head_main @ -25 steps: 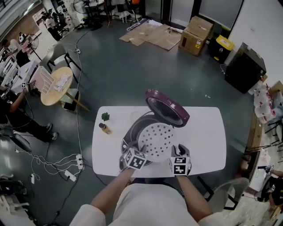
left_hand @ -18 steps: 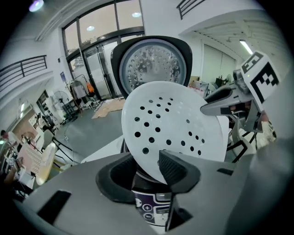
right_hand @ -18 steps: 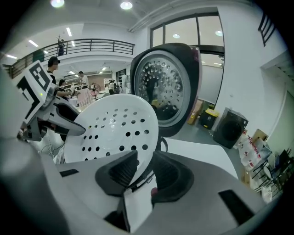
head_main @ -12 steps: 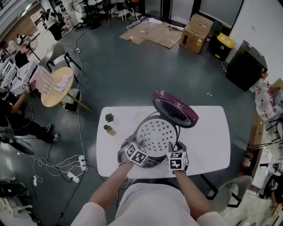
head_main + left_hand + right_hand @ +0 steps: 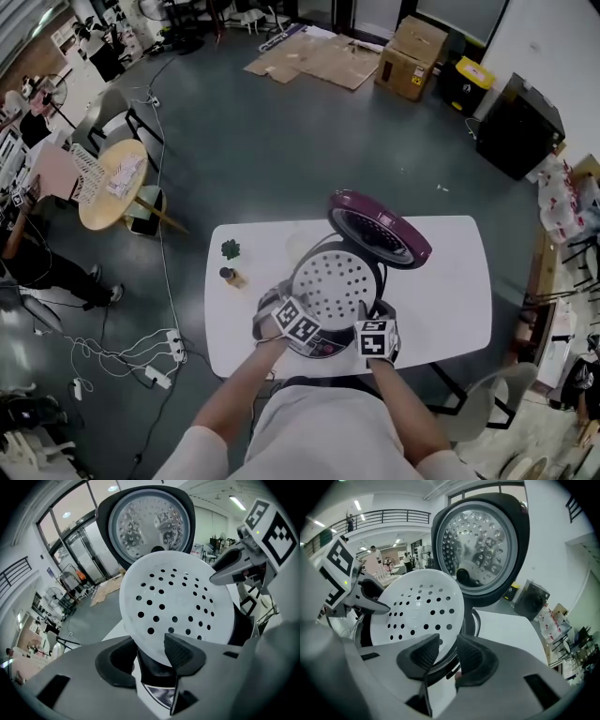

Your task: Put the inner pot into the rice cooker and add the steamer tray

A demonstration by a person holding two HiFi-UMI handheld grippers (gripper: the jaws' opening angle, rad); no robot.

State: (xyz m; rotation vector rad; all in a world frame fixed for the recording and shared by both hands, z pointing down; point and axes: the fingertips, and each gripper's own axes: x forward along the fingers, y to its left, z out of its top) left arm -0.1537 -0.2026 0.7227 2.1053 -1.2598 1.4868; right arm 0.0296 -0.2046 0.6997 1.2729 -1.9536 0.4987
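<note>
The white perforated steamer tray [image 5: 339, 284] lies in the mouth of the dark rice cooker [image 5: 319, 345], whose purple lid [image 5: 380, 228] stands open behind it. The inner pot is hidden under the tray. My left gripper [image 5: 302, 309] is at the tray's near left rim and my right gripper [image 5: 366, 311] at its near right rim. In the left gripper view the tray [image 5: 178, 597] has its rim between the jaws of the left gripper [image 5: 150, 653]; they have just been opening and stand slack. In the right gripper view the right gripper [image 5: 447, 656] likewise straddles the rim of the tray [image 5: 422, 606], opening, with a gap showing.
The cooker stands on a white table [image 5: 441, 281]. A small bottle [image 5: 228, 277] and a green object [image 5: 228, 248] sit at the table's left. The open lid [image 5: 150, 522] rises just behind the tray. Chairs, cables and cardboard boxes lie on the floor around.
Both grippers moved forward and down with the tray, which went from hovering in front of the cooker to lying in its opening. Both jaws now stand wider round the rim.
</note>
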